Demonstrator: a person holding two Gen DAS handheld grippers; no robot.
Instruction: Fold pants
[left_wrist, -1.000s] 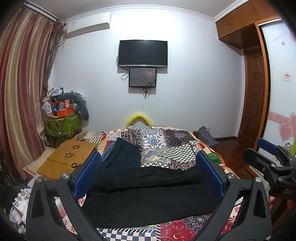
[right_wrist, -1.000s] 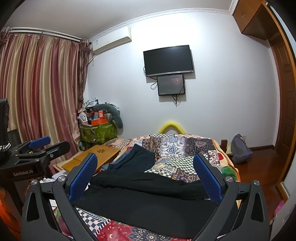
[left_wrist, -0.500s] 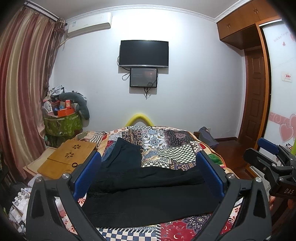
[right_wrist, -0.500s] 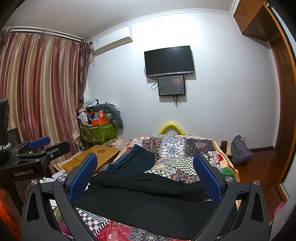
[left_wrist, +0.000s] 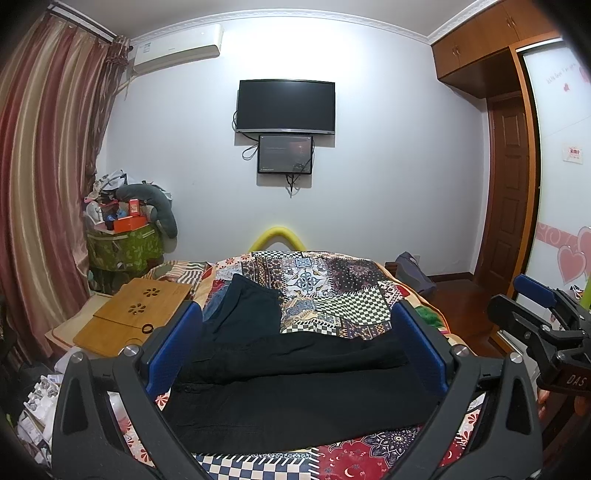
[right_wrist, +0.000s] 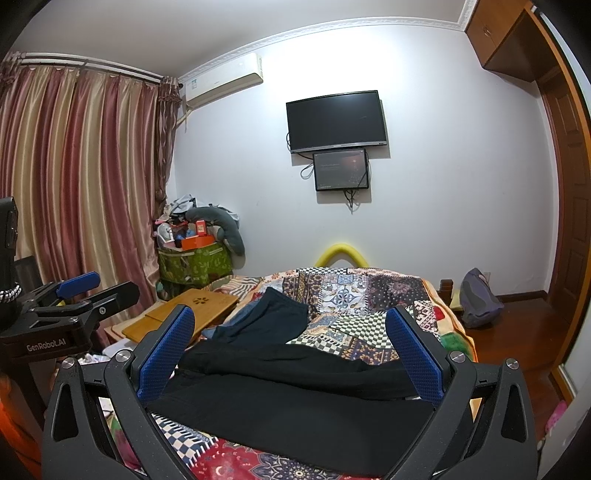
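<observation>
Two blue-padded fingers (left_wrist: 173, 350) of the left gripper (left_wrist: 295, 354) are seen spread wide apart in the left wrist view, with nothing held between them. Black pants (left_wrist: 295, 387) are laid flat across the near part of the bed (left_wrist: 332, 295), the legs stretched from left to right and one leg lying over the other. The near edge of the pants runs just inside the near edge of the patchwork cover. A second dark garment (left_wrist: 243, 314) is seen farther back on the left, touching the pants. One wooden table (left_wrist: 136, 314) stands left of the bed. The right gripper (left_wrist: 543, 325) is visible at the right edge, clear of the bed, over bare floor (left_wrist: 465, 310).

Seen from the right wrist view, the right gripper (right_wrist: 291, 354) is likewise held with its fingers (right_wrist: 413, 354) wide apart and empty, above the near right part of the pants (right_wrist: 295, 402). The left gripper (right_wrist: 74, 295) is seen at the far left, apart from the cloth. One bag (right_wrist: 478, 299) rests on the floor right of the bed (right_wrist: 369, 295).
</observation>
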